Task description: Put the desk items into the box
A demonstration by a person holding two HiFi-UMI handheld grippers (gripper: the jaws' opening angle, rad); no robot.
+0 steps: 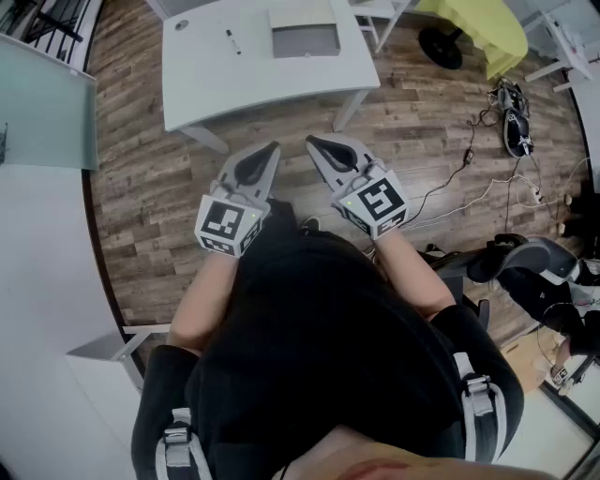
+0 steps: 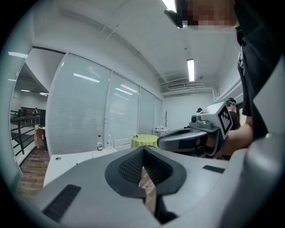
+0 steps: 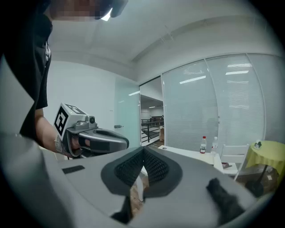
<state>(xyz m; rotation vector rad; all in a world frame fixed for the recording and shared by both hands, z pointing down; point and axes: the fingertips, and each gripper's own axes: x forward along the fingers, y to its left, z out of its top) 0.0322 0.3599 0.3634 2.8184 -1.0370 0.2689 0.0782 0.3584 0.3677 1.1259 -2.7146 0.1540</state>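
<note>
Hovering side by side: left gripper (image 1: 274, 148), right gripper (image 1: 310, 142).
Jaws of both pressed together; white table (image 1: 206, 80) ahead, wood floor (image 1: 141, 187) beneath.

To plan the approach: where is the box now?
In the head view, the grey box lies on the white desk, right of the black pen.

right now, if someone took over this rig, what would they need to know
Left tongs: shut, empty, held in the air short of the desk.
Right tongs: shut, empty, beside the left.
Items: a pen and a small round item lie on the white desk ahead, with the grey box near them.
Done: nothing picked up.
Left: step closer, then put each item into the box.
</note>
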